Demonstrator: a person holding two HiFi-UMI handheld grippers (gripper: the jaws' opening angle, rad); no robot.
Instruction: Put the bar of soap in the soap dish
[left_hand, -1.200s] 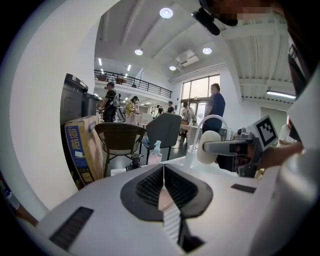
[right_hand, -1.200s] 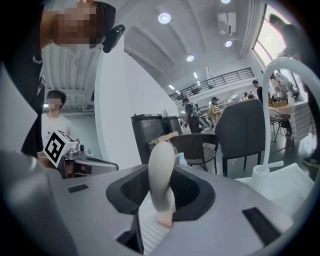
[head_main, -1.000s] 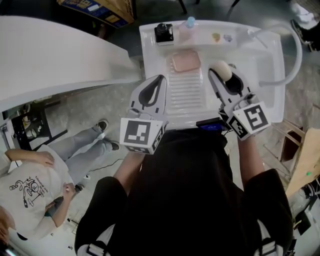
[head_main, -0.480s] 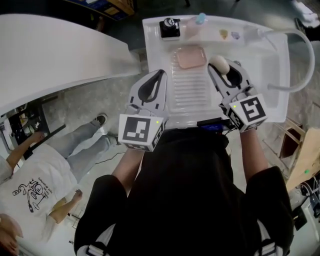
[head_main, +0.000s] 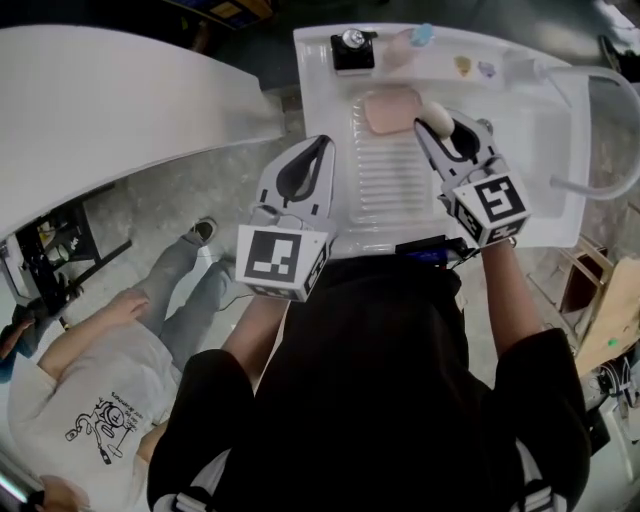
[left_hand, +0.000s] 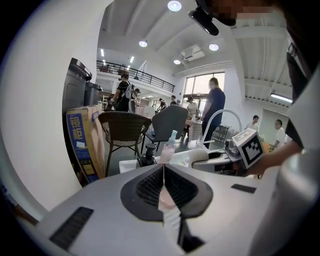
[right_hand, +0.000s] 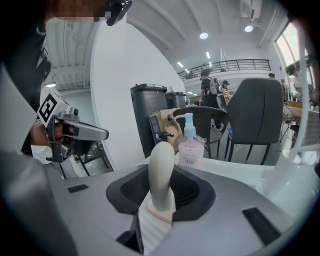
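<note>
A cream bar of soap (head_main: 432, 111) stands on edge between the jaws of my right gripper (head_main: 438, 124), which is shut on it. In the right gripper view the soap (right_hand: 161, 172) rises upright, with the pink soap dish (right_hand: 159, 215) just below it. The dish (head_main: 389, 108) lies at the back of the white sink (head_main: 322, 120), and the soap hangs over its right edge. My left gripper (head_main: 322, 146) is shut and empty, at the sink's left rim. In its own view the left gripper (left_hand: 163, 169) shows its jaws pressed together.
A ribbed washboard slope (head_main: 384, 175) runs toward me from the dish. A black fitting (head_main: 352, 48) and a blue-capped pump bottle (head_main: 414, 40) stand on the sink's back ledge. A hose (head_main: 601, 110) arcs at the right. A white curved counter (head_main: 100, 100) lies left, and a person (head_main: 100, 400) stands below.
Both grippers have moved forward over the sink. The right one has sunk and carried the soap from beside the washboard to the dish's right edge. The bystander has shifted.
</note>
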